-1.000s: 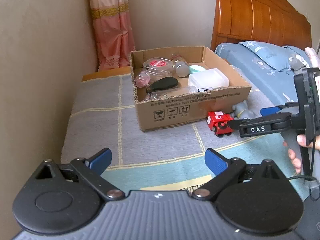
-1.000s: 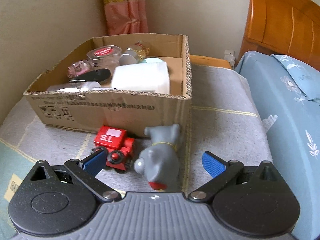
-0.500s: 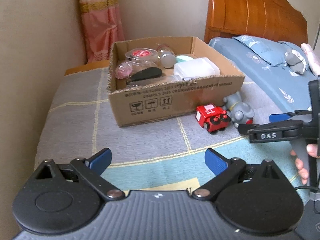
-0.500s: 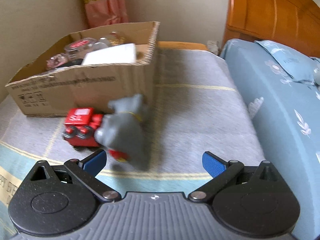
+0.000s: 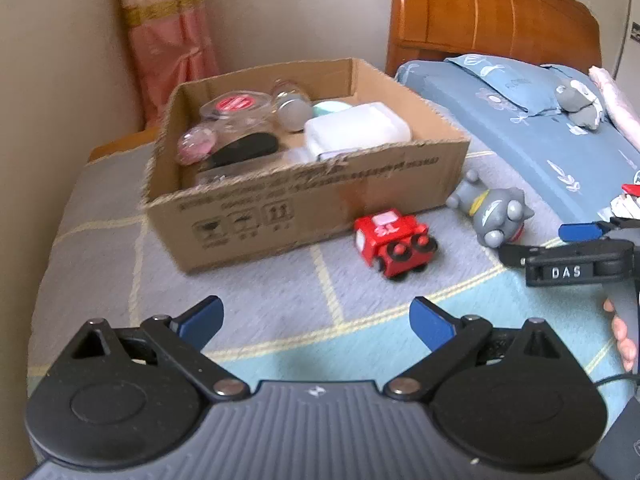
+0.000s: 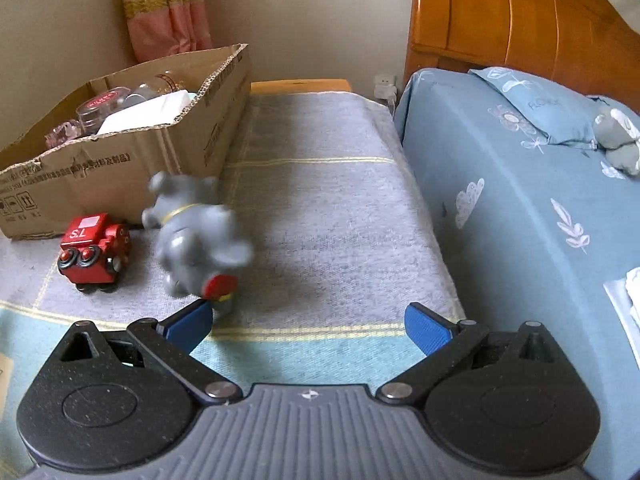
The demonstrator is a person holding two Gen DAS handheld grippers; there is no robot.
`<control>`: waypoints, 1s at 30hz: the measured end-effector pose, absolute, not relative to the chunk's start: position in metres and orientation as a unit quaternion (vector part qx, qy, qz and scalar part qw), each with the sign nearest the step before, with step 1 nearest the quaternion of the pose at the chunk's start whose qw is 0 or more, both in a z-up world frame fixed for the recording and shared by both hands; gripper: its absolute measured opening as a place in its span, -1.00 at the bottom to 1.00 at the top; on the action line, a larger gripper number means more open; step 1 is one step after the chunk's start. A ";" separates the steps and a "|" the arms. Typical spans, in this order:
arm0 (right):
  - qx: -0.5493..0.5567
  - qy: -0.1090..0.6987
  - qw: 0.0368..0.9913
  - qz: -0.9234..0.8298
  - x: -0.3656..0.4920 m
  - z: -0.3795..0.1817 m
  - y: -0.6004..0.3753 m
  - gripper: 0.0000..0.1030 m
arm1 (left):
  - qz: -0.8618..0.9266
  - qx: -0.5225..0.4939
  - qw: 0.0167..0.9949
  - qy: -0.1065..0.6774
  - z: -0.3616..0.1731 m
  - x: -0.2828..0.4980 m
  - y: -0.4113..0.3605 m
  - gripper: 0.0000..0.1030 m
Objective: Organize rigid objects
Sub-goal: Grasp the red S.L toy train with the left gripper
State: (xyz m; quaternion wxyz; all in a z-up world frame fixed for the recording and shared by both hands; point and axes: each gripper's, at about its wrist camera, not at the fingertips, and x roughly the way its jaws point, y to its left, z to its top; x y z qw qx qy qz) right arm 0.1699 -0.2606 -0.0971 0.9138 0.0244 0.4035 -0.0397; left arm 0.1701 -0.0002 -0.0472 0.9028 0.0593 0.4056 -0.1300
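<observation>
A red toy train stands on the grey checked mat in front of a cardboard box that holds jars, a white container and a black item. A grey toy animal lies on its side just right of the train. My left gripper is open and empty, back from the box and train. My right gripper is open and empty; its left fingertip is right at the grey toy. The right gripper also shows in the left wrist view.
A bed with blue sheets and a wooden headboard runs along the right. A grey plush lies on the pillow. A wall and pink curtain stand behind the box. The mat extends right of the toys.
The right gripper has drawn back and swung right, so the toys now sit at its left. The grey toy has tipped onto its side. The left gripper has moved closer to the box.
</observation>
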 end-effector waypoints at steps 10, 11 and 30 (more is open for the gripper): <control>-0.004 0.387 0.922 -0.016 0.148 -0.102 -0.254 1.00 | -0.150 0.077 0.903 0.396 -0.059 0.200 -0.043 0.92; -0.005 0.385 0.923 -0.014 0.146 -0.102 -0.253 1.00 | -0.147 0.081 0.904 0.393 -0.062 0.202 -0.047 0.92; -0.008 0.374 0.927 -0.007 0.136 -0.103 -0.253 1.00 | -0.128 0.057 0.907 0.398 -0.087 0.214 -0.051 0.30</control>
